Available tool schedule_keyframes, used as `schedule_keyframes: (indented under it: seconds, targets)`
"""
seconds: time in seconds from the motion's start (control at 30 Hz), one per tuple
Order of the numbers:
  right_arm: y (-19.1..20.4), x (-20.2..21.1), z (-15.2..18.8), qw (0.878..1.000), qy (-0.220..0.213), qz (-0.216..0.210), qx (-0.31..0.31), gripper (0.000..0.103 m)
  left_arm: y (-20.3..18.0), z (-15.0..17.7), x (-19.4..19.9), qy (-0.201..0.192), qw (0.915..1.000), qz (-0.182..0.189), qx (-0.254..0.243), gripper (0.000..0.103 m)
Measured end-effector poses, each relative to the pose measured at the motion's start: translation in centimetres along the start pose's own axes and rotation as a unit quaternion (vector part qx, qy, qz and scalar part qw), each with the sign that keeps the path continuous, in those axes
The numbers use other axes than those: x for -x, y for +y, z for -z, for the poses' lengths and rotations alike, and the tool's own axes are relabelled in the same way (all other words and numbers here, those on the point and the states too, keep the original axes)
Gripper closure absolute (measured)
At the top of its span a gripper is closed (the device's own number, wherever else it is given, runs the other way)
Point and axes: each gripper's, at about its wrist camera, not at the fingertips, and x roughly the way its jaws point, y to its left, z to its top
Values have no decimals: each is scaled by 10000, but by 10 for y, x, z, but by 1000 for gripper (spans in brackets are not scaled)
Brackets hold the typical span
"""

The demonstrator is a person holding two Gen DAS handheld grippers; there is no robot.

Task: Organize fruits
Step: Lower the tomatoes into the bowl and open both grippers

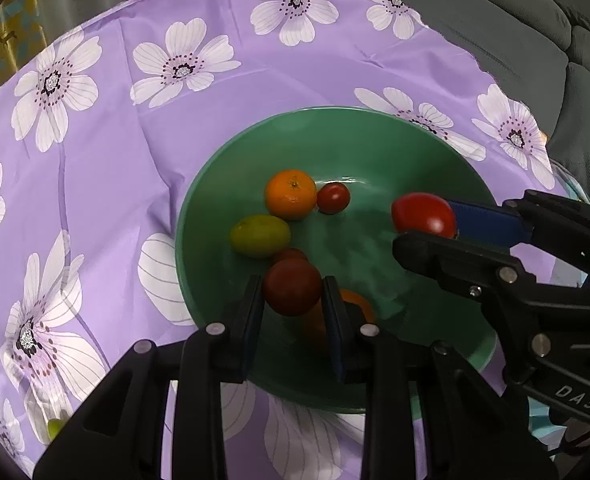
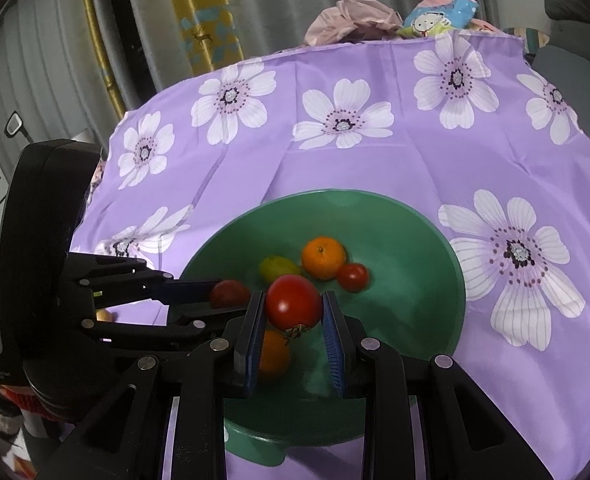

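Observation:
A green bowl stands on the purple flowered cloth. In it lie an orange mandarin, a small red tomato, a yellow-green fruit and a second orange fruit, partly hidden under the fingers. My left gripper is shut on a dark red tomato above the bowl's near side. My right gripper is shut on a bright red tomato over the bowl.
The purple flowered cloth covers the table around the bowl. A grey sofa runs along the right. Crumpled fabric and a cartoon cushion lie past the far edge. A small green fruit sits on the cloth near left.

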Motion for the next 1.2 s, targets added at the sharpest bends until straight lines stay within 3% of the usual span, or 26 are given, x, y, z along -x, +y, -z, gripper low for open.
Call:
schedule_keyframes:
  seconds: [1.2]
  targets:
    - [-1, -5, -1, 10000, 66, 70, 20, 73, -2, -2, -8, 80, 9999, -45, -99, 74]
